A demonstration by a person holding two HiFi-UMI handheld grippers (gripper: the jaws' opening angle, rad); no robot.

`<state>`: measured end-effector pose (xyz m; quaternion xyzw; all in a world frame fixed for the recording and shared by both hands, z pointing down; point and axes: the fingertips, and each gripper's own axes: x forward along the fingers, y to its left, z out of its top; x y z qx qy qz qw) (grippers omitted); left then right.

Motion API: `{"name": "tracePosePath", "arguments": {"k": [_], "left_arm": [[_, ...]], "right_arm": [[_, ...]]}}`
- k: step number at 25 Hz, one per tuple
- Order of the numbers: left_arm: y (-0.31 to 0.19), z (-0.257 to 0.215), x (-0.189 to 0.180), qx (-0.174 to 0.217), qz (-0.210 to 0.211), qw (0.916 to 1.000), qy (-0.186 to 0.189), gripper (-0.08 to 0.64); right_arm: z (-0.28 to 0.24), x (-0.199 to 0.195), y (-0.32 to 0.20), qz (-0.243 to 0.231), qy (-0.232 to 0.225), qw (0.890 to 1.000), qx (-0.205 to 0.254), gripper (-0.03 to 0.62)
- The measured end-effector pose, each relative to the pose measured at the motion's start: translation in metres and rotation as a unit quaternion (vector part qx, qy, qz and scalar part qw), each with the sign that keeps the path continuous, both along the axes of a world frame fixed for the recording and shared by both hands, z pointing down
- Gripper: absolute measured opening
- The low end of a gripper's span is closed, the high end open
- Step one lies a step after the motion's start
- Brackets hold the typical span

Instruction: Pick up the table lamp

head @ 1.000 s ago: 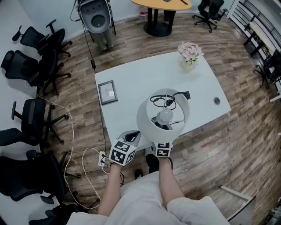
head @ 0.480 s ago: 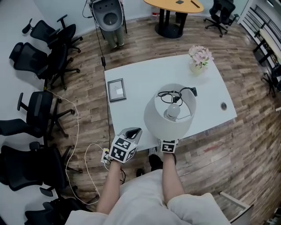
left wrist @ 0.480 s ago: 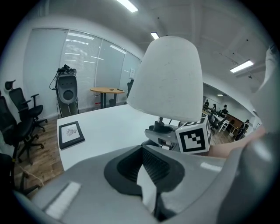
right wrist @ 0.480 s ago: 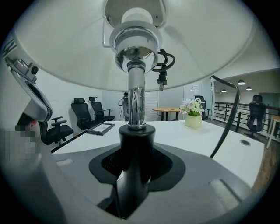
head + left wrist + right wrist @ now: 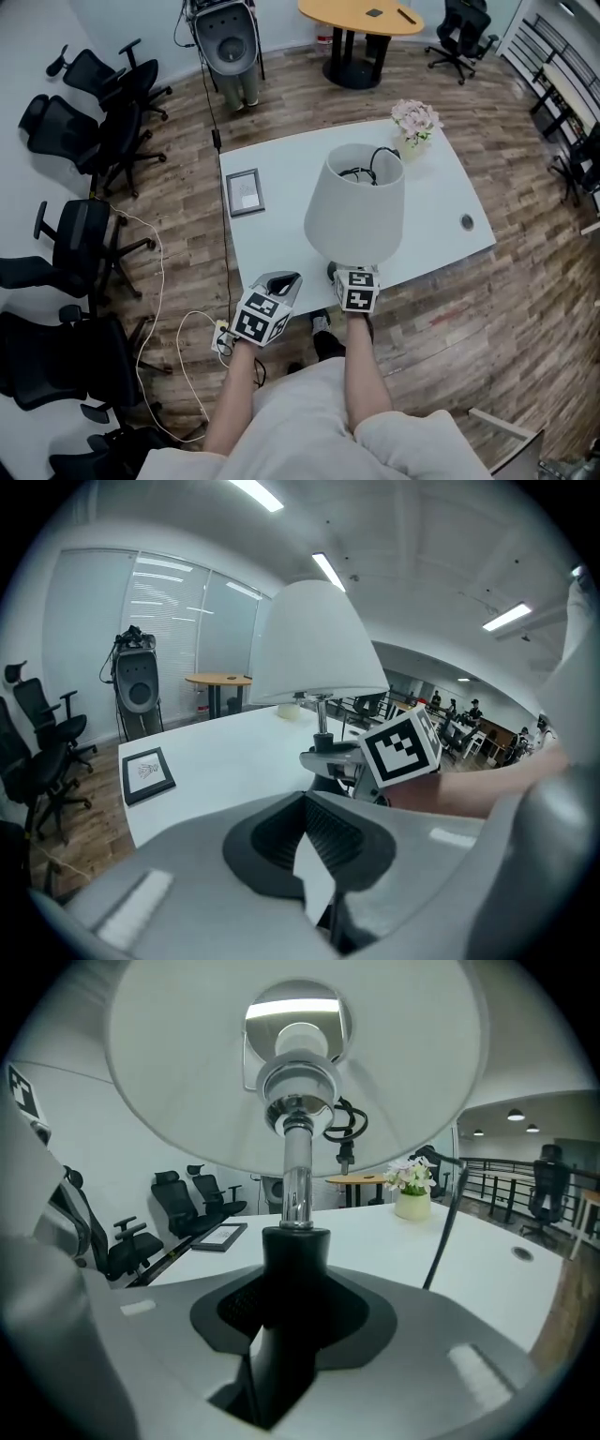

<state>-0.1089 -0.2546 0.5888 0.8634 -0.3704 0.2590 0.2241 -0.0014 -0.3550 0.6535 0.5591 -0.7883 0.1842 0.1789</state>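
Observation:
The table lamp has a white cone shade, a chrome stem and a black neck. My right gripper is shut on that black neck just above the dark base, at the white table's front edge. The shade and bulb fill the top of the right gripper view, and the lamp's black cord hangs on the right. My left gripper hovers left of the lamp, off the table's front edge, jaws together with nothing held. In the left gripper view the lamp stands upright.
On the white table lie a framed picture at the left and a vase of pink flowers at the far right. A cable grommet sits near the right edge. Office chairs and floor cables stand to the left.
The lamp has swung from leaning toward me, its shade opening and bulb showing, to upright with the shade seen from the side. The left gripper has stayed in place.

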Motion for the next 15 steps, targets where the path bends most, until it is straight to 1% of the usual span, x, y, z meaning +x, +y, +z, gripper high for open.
{"name": "tracePosePath", "arguments": {"k": [8,12,15], "left_arm": [[0.016,-0.016,0.000,0.024,0.013,0.9996,0.007,0.000],[0.031,-0.018,0.010,0.029,0.030,0.9991,0.009,0.000],[0.042,-0.024,0.019,0.035,0.044,0.9983,0.014,0.000]], "right_arm": [[-0.018,0.007,0.018,0.015,-0.018,0.999,-0.024,0.155],[-0.026,0.020,0.035,0.034,-0.030,0.999,-0.031,0.156],[-0.038,0.030,0.053,0.046,-0.038,0.998,-0.026,0.156]]}}
